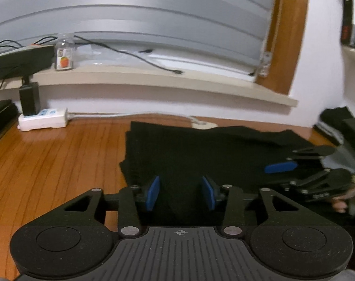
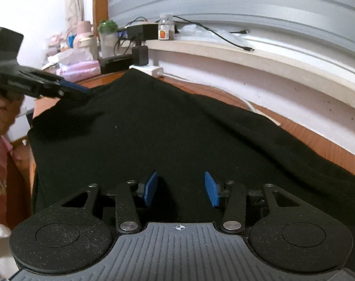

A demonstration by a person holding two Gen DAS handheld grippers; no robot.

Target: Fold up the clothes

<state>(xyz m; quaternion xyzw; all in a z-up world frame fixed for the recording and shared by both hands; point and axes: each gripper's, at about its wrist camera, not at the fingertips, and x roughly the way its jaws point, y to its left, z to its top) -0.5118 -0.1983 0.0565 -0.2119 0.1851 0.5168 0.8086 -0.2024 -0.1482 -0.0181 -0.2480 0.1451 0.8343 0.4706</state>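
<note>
Wooden tabletop [image 1: 55, 154] runs under both my grippers, reddish-brown w/ plank grain, ending at a white wall w/ a pale ledge [image 1: 154, 79] along it. Grey slatted blind [image 1: 130, 11] fills the space above the ledge, orange-wood frame on its far side.

One black garment [image 2: 154, 128] lies spread flat on the table, directly ahead of and beneath both grippers; in the left view its folded edge sits just left of my left gripper's fingers.

Left gripper [image 1: 181, 193]: jaws partly spread, blue pads apart over the black cloth, nothing pinched that I can see. Right gripper [image 2: 181, 188]: same, pads apart, cloth below but not clamped. Each gripper shows in the other's view, off to the side, low over the garment's edge; whether either touches the cloth there I can't tell.

Counts: 2 grippers, 1 garment, 1 white power strip [image 1: 42, 119] ahead-left of the left gripper w/ 1 black adapter [image 1: 29, 98] plugged in, 1 small clear jar [image 1: 64, 52] on the ledge, 1 black box [image 1: 22, 62] beside it, several black cables. Far left of the right gripper: cluttered bottles & pink bags [image 2: 81, 68], too blurry to count.
</note>
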